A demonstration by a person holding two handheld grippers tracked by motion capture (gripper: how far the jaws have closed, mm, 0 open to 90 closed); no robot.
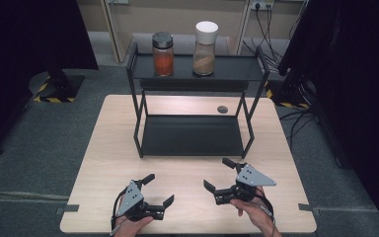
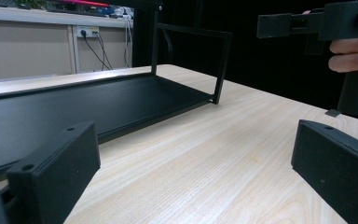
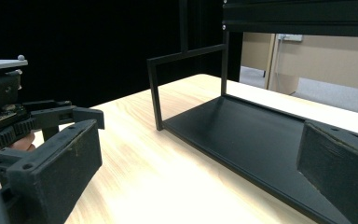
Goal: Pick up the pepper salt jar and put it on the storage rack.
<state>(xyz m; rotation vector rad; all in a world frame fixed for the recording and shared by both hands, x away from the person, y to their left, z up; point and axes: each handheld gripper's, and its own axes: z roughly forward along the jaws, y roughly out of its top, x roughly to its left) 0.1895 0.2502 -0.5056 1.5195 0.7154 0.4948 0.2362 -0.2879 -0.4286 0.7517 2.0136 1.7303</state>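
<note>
High view is showing me holding both grippers, left (image 1: 159, 189) and right (image 1: 218, 174), spread and empty, risking tipping the jars (image 1: 163, 54) by clipping the rack (image 1: 197, 69).

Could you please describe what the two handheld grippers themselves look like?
Both the left gripper and the right gripper are matte black, with two blocky, flat-faced jaws each. Each carries a grey three-cornered plate dotted with small dark marks, and a thin black cable trails back from it. No sleeves are visible.

Lab test bay: black curtains (image 1: 24, 34), hazard-striped stand bases (image 1: 54, 91), grey carpet floor (image 1: 39, 148), wall sockets with trailing cables (image 1: 262, 7).
</note>
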